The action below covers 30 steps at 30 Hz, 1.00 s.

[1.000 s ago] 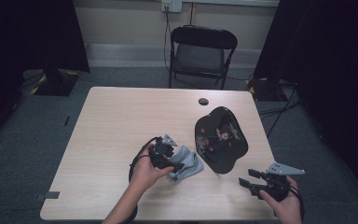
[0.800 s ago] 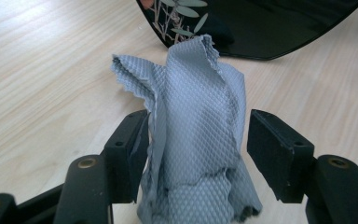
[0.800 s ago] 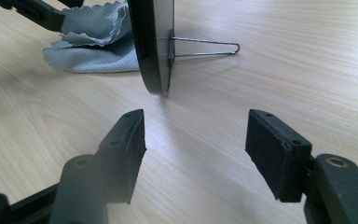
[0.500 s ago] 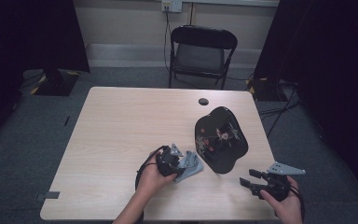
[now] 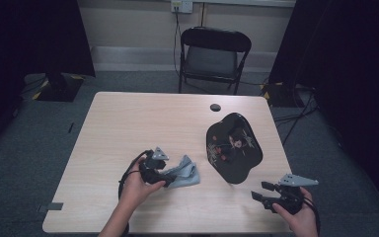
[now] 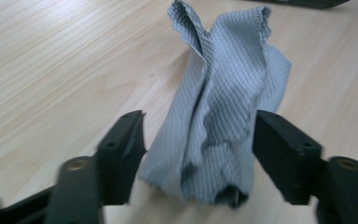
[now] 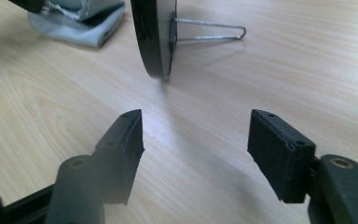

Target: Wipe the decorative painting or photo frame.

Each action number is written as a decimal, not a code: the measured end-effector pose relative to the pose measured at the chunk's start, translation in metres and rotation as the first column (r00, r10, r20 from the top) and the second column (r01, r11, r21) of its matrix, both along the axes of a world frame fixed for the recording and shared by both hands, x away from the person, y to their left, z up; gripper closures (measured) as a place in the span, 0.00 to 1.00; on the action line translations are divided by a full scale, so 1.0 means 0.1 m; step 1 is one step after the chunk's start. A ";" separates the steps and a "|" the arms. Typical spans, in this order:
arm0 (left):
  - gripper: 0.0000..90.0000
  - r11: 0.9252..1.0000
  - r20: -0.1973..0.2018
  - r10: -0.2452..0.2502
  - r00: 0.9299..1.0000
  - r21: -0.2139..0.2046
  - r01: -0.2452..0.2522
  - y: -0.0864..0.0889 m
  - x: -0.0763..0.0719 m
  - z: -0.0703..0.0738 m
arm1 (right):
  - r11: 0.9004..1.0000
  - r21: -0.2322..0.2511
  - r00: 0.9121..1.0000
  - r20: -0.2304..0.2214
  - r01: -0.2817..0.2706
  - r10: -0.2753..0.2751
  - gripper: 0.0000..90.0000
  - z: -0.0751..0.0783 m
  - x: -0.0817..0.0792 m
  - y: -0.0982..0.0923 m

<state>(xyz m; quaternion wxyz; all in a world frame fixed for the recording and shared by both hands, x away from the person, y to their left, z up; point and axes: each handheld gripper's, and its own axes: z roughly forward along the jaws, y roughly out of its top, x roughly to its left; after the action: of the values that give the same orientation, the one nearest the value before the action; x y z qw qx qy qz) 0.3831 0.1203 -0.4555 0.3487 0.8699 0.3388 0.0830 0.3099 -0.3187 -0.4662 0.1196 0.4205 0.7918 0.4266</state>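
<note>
Bare pale wooden desk [image 5: 128, 123] spreads beyond the crumpled grey ribbed cloth [image 6: 223, 107], which sits between the left tool's [image 6: 198, 140] just-opened jaws, while the right tool [image 7: 196, 140] gapes empty near the desk's front edge.

Two hand-held grippers, both matte black. Left gripper [image 5: 164, 170] topped by a small grey three-cornered plate, with a black cable looping off its rear. Right gripper [image 5: 259, 191] topped by a wider grey three-cornered plate, lying flatter, cable trailing behind the hand. Seen close up in the gripper views: thick, blocky black fingers [image 6: 121, 149] with ribbed inner faces (fine saw-tooth edges), small round holes on top, and a brass-coloured screw set into each rounded arm behind [image 7: 77, 164]. Forearms bare, no sleeves.
</note>
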 end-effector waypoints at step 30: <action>0.20 0.989 0.000 0.141 0.990 0.047 -0.141 0.97 -0.33 -0.25 | 0.995 -0.100 1.000 -0.014 0.019 -0.021 0.27 -0.22 0.07 -0.05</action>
<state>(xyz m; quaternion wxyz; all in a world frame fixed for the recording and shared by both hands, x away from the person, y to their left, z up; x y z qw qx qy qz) 0.3498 0.2172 -0.4809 0.3210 0.8518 0.3982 0.1138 0.3165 -0.3242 -0.4879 0.1389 0.4250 0.8088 0.3820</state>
